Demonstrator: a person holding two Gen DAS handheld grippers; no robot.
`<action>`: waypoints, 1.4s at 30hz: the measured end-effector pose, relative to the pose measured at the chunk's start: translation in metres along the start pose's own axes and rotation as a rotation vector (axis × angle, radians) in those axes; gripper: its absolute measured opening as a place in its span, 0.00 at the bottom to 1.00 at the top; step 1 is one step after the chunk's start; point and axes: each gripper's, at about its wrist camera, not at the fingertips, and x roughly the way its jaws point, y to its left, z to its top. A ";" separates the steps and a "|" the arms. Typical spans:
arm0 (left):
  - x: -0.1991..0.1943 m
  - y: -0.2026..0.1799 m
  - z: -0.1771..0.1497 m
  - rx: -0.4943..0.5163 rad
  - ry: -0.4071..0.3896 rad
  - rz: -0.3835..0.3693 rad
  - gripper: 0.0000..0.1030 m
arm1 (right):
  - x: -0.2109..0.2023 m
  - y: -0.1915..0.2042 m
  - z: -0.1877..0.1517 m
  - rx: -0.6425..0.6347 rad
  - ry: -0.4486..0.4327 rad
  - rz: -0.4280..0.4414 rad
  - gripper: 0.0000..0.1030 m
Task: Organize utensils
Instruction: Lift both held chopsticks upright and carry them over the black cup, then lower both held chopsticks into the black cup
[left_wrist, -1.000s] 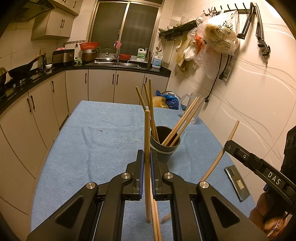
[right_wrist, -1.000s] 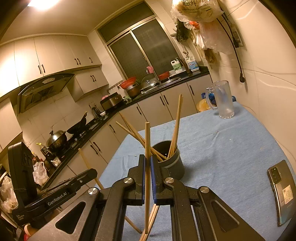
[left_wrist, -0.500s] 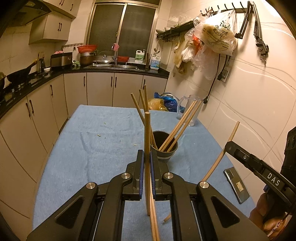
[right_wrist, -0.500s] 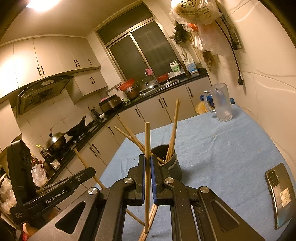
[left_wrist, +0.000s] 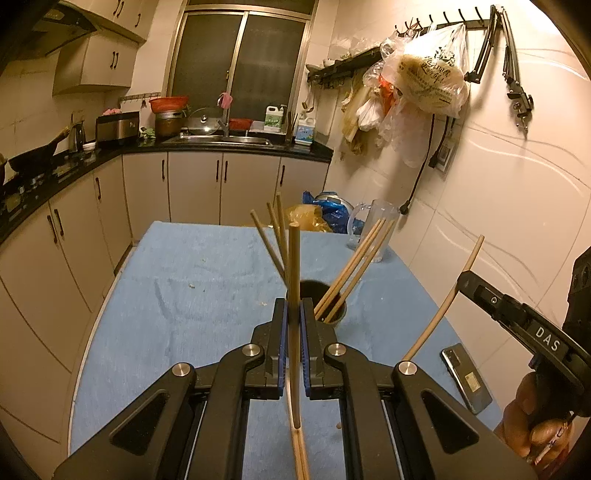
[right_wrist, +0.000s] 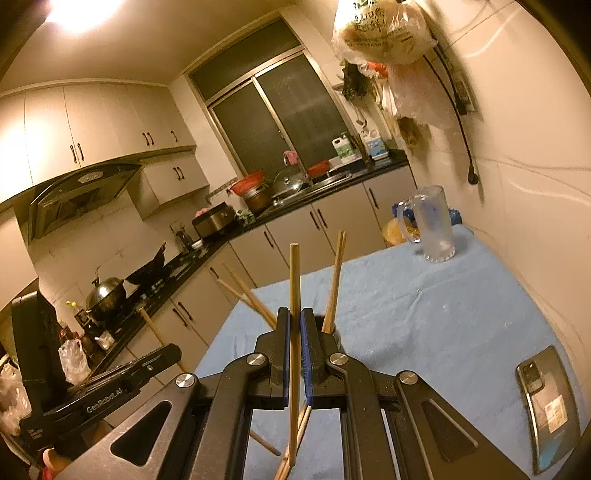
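My left gripper (left_wrist: 293, 308) is shut on one wooden chopstick (left_wrist: 293, 266), held upright. Just behind it a dark cup (left_wrist: 334, 315) stands on the blue cloth with several chopsticks (left_wrist: 354, 266) leaning in it. My right gripper (right_wrist: 294, 317) is shut on another upright chopstick (right_wrist: 294, 280), with the cup (right_wrist: 334, 338) mostly hidden behind its fingers. Each gripper shows in the other's view: the right gripper (left_wrist: 517, 317) at the right edge, the left gripper (right_wrist: 129, 376) at the lower left. Loose chopsticks (left_wrist: 301, 454) lie on the cloth under the jaws.
A blue cloth covers the table (left_wrist: 166, 295). A phone (left_wrist: 467, 380) lies near the right edge, by the tiled wall. A glass mug (right_wrist: 432, 225) stands at the far right corner, with plastic bags (left_wrist: 325, 210) behind it. Cabinets run along the left.
The cup sits lower and looks a little farther off in both views. My right gripper has risen slightly with its chopstick. Both grips are unchanged.
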 end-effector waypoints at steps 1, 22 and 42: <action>-0.001 0.000 0.004 0.002 -0.005 -0.001 0.06 | 0.000 0.000 0.003 0.000 -0.007 -0.002 0.06; 0.012 0.006 0.100 -0.029 -0.138 -0.035 0.06 | 0.034 -0.006 0.085 0.029 -0.139 -0.065 0.06; 0.096 0.015 0.055 -0.061 0.000 -0.055 0.06 | 0.102 -0.022 0.045 0.031 -0.027 -0.119 0.06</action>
